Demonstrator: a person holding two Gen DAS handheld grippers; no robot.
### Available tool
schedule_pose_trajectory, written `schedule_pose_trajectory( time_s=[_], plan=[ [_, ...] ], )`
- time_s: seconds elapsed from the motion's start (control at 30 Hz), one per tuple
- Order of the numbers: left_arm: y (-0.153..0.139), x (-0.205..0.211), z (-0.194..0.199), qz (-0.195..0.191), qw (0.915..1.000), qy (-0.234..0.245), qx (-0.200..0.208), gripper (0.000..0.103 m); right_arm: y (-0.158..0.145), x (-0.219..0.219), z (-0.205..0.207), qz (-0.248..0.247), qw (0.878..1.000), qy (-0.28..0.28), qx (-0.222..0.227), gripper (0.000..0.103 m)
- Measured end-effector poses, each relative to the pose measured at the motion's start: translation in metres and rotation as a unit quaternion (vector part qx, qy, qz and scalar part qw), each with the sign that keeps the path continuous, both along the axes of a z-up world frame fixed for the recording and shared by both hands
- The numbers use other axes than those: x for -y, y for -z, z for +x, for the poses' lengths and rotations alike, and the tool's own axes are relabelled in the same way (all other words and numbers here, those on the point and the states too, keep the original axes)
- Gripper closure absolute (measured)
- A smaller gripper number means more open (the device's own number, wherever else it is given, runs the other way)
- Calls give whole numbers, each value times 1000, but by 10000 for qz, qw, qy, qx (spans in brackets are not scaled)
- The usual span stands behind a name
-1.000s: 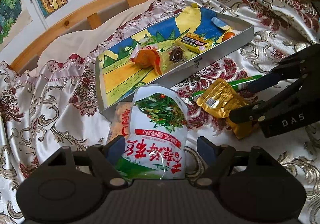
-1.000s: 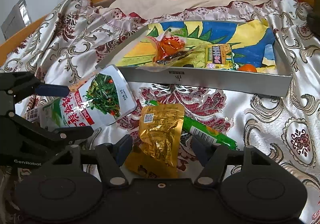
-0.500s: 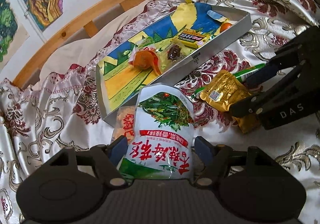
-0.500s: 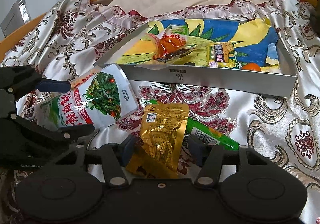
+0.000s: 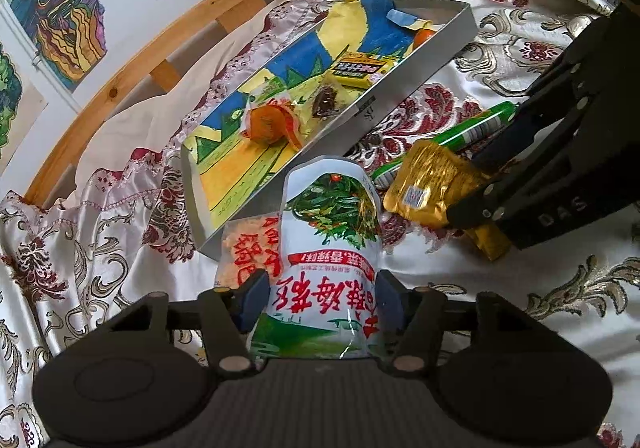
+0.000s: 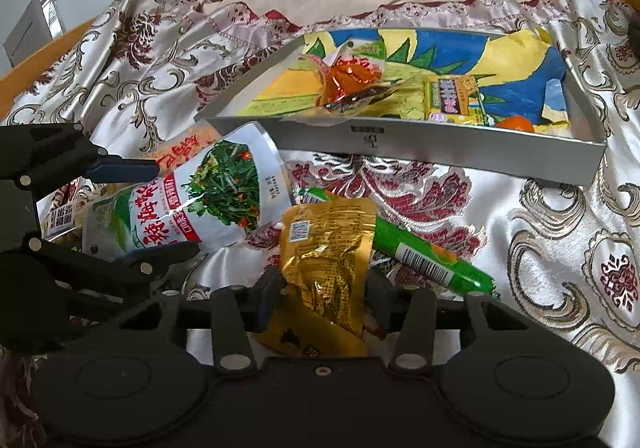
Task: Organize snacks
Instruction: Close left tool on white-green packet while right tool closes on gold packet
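Two packets were being closed upon on the bedspread [image 6: 520, 232], before the grey tray [image 6: 400, 143]: the white bag [image 5: 326, 248] between the left hand-held gripper [image 5: 320, 298] pads, the gold pouch [image 6: 326, 244] between the right hand-held gripper [image 6: 322, 298] pads, both touched.
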State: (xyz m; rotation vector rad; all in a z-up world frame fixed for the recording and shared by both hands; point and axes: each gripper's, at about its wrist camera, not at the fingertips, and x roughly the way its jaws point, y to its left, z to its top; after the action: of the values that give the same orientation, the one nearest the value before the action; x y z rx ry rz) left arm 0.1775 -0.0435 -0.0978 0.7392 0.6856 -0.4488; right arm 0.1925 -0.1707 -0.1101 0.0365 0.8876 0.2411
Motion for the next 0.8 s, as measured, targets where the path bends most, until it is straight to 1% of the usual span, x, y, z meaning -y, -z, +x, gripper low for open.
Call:
schedule_pose_trajectory(
  time_s=[0.1,0.23,0.33,0.47,0.6,0.8],
  plan=[
    [-3,1,-1,-143,9998,-7,-151,49,-1,-5,-1,-113,9999,1,-74,57],
    [-7,-1,1,-388,9985,-102,-360,52,-1,-7,-2,-152,9998,-21,-120,60],
    [-9,-2,0,-484,9979,-141,-405,56,-2,-7,-3,-122,9998,-6,-142,62],
    [-11,-2,-1,-612,9968,-161,-497,57,-5,-9,-8,-75,9998,44,-189,66],
    [-15,-1,-3,-763,9957,-240,-469,61,-8,-10,-12,-28,9998,52,-208,67],
    [-24,-10,3,-1229,9883,-535,-727,62,-12,-9,-18,5,9997,122,-207,68]
  ],
)
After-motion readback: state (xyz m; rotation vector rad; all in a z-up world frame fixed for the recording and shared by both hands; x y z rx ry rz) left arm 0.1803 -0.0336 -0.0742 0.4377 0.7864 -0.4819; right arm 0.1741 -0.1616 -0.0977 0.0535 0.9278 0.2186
